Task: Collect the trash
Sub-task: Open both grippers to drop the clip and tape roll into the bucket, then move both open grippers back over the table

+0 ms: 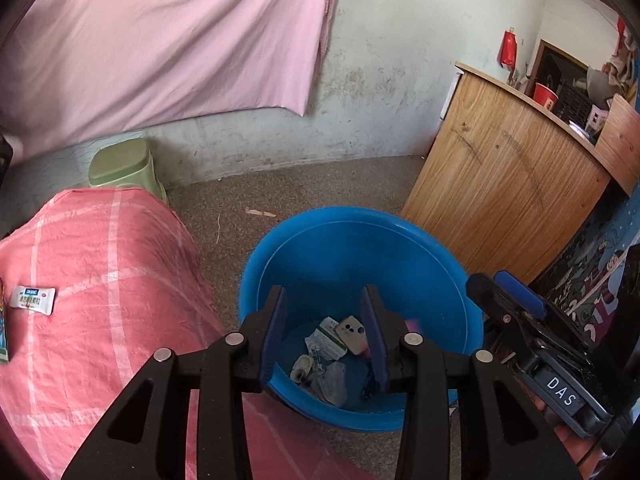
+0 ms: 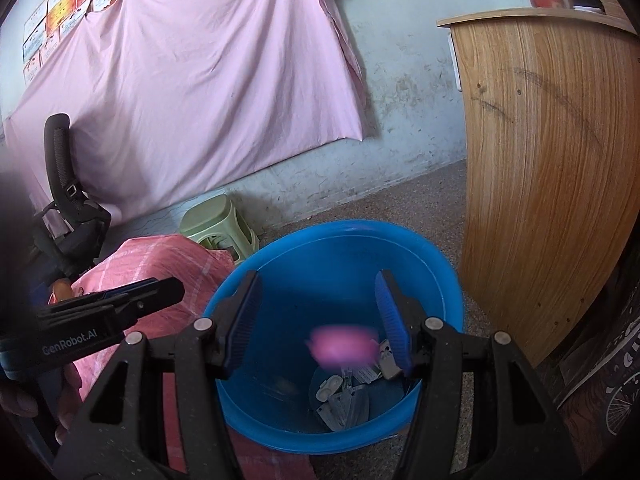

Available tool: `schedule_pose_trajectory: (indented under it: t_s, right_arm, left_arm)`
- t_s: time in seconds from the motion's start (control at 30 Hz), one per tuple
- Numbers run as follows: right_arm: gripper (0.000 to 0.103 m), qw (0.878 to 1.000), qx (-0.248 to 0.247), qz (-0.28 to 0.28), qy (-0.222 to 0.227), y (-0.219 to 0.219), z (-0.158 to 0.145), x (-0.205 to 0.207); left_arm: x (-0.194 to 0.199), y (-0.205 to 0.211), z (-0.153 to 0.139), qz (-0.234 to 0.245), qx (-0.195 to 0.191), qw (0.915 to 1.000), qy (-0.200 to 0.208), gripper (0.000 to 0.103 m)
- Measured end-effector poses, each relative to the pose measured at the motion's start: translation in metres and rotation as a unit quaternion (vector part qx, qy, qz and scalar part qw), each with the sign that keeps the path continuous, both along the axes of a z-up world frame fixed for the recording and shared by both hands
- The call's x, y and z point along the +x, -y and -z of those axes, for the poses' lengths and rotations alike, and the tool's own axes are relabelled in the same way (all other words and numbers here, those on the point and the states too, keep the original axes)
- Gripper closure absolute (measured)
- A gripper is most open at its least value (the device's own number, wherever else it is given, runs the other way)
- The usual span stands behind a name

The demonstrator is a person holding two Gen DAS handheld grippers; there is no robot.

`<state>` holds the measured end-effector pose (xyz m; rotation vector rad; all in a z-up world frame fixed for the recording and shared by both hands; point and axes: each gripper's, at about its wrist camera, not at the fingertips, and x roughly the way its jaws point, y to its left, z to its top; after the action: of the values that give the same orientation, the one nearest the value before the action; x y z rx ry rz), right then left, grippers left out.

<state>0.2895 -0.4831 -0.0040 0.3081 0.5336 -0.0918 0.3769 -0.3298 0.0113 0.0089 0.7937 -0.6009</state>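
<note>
A blue plastic basin (image 1: 328, 248) (image 2: 352, 248) stands on the floor and holds several wrappers and scraps (image 1: 326, 354) (image 2: 348, 400). My left gripper (image 1: 326, 334) is open and empty above the basin's near side. My right gripper (image 2: 320, 320) is open over the basin; a blurred pink wrapper (image 2: 340, 347) is in mid-air between its fingers, apart from both pads, and shows as a pink corner in the left wrist view (image 1: 413, 325). A white sachet (image 1: 33, 299) lies on the pink checked cloth (image 1: 100, 280). The right gripper also shows in the left wrist view (image 1: 516, 300).
A wooden cabinet (image 1: 500, 184) (image 2: 552, 160) stands right of the basin. A green plastic stool (image 1: 124, 166) (image 2: 218, 222) sits by the wall. A pink sheet (image 1: 160, 48) hangs on the wall. A black chair (image 2: 64, 200) stands at the left. A colourful packet edge (image 1: 3, 328) lies at the far left.
</note>
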Motion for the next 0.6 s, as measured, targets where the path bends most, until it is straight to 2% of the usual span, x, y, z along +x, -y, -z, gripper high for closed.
schedule_pose_trajectory:
  t_s: [0.23,0.4,0.5,0.6]
  right_arm:
    - [0.021,1.000,-0.004,0.000,0.017,-0.005,-0.009,-0.003]
    - [0.021,0.999,-0.012,-0.004,0.053,-0.016,-0.026,-0.006]
    - [0.020,0.997,-0.023,-0.010,0.078,-0.030,-0.039,-0.009]
    - [0.014,0.994,-0.038,-0.017,0.102,-0.047,-0.050,-0.012]
  left_arm:
    - [-0.004,-0.018,-0.010,-0.026,-0.010,0.9994,0.019,0.067]
    - [-0.012,-0.041,-0.022,-0.056,-0.018,0.9972,0.046,0.065]
    - [-0.018,-0.066,-0.032,-0.083,-0.032,0.9940,0.064,0.056]
    - [-0.024,-0.092,-0.042,-0.111,-0.044,0.9893,0.083,0.050]
